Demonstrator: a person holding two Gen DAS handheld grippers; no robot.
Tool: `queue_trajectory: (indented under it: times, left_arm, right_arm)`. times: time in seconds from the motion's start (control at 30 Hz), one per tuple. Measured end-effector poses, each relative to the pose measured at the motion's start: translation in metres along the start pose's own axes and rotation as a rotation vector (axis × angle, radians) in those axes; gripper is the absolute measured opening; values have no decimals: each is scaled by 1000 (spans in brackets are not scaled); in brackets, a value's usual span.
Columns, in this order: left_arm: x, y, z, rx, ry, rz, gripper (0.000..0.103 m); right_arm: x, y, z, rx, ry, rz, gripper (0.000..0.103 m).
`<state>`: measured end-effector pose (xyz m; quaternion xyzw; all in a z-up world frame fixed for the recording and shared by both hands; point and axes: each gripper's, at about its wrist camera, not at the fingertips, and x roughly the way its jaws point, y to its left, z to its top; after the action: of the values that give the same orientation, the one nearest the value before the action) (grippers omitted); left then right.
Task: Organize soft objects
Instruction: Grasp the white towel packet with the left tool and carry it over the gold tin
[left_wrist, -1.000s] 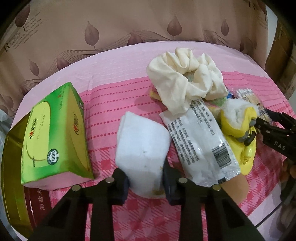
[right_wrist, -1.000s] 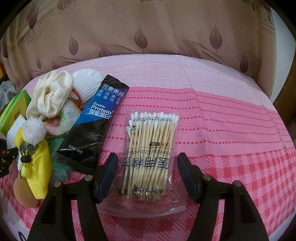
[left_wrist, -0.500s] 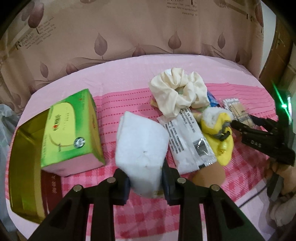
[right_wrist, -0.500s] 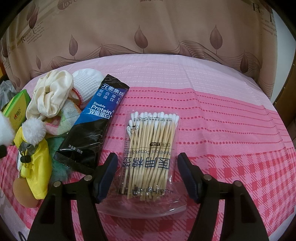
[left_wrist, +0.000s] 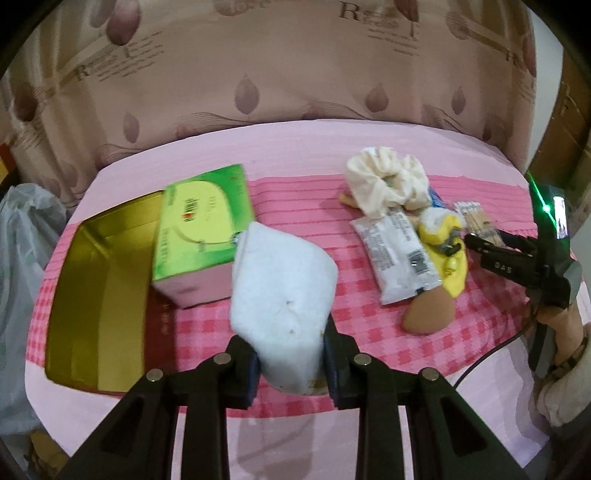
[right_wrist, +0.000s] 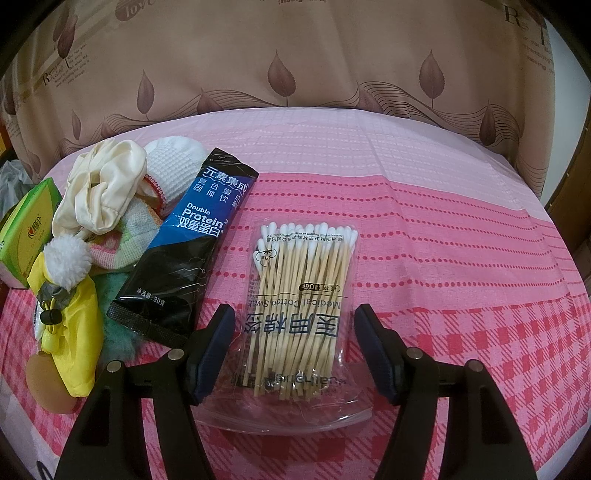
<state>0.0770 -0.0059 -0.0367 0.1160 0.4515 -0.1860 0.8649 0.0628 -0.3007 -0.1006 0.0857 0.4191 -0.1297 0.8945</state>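
Note:
My left gripper (left_wrist: 291, 354) is shut on a white soft pad (left_wrist: 280, 288) and holds it above the pink checked cloth, in front of a green tissue box (left_wrist: 199, 229). An open gold tin (left_wrist: 92, 280) lies left of that box. To the right sit a cream scrunchie (left_wrist: 384, 181), a yellow plush toy (left_wrist: 447, 236) and a brown sponge (left_wrist: 428, 314). My right gripper (right_wrist: 293, 343) stands open, a finger on each side of a bag of cotton swabs (right_wrist: 303, 288) without pressing it. The same gripper (left_wrist: 480, 242) shows at the right of the left wrist view.
A white packet (left_wrist: 399, 258) lies beside the yellow toy. Left of the swabs are a black and blue protein sachet (right_wrist: 184, 251), a white sock (right_wrist: 173, 162) and a teal fluffy thing (right_wrist: 114, 332). A curtain hangs behind the table. A plastic bag (left_wrist: 22, 236) sits off the left edge.
My left gripper has risen and drawn back to the left with the white pad, so the gold tin now shows in full. The right gripper and the swab bag have stayed put.

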Motion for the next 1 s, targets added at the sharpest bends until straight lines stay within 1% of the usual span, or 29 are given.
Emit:
queue_trajectory:
  times: [0.5, 0.77, 1.0]
  left_arm:
    - [-18, 83, -13, -130, -42, 125, 28]
    - [-11, 130, -16, -191, -44, 215, 28]
    - [0, 165, -15, -242, -29, 255, 28]
  right_arm:
    - [0, 1, 0, 0, 0, -2, 64]
    - [0, 2, 0, -1, -1, -3, 64]
    - [0, 3, -1, -1, -1, -4, 64]
